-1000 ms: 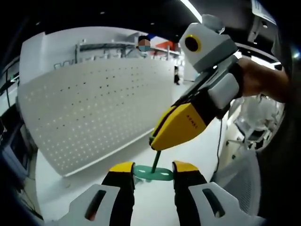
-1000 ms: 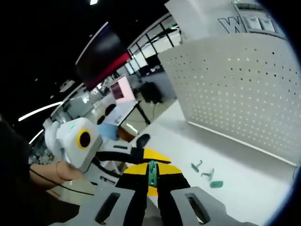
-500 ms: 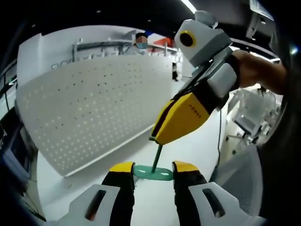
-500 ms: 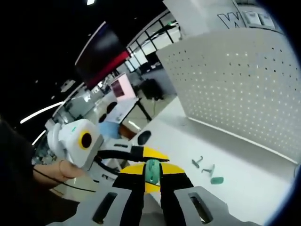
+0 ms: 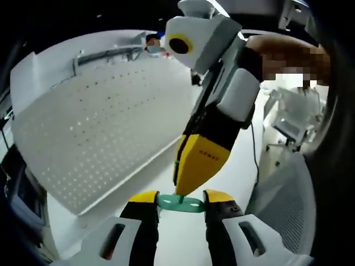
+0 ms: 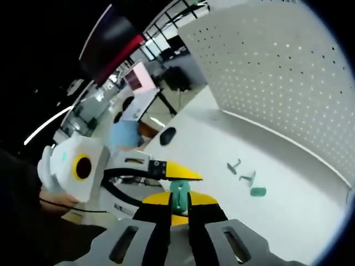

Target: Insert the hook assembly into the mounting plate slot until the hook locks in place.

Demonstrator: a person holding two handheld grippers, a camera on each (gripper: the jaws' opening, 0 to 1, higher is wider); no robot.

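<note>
In the left gripper view my left gripper is shut on a flat green mounting plate, held crosswise between its yellow-tipped jaws. My right gripper comes down from the upper right, its yellow tips almost touching the plate's middle. In the right gripper view my right gripper is shut on the green hook, which stands upright between the jaws. The left gripper's yellow finger lies just behind the hook. Where hook and plate meet is hidden by the jaws.
A white pegboard stands on the white table. Three small loose green parts lie on the table near the pegboard's foot. A dark mouse-like object sits farther back. A person's hand holds the right gripper.
The right gripper has swung more upright and dropped onto the plate. The length of green hook stem seen before between its tips and the plate is now nearly gone.
</note>
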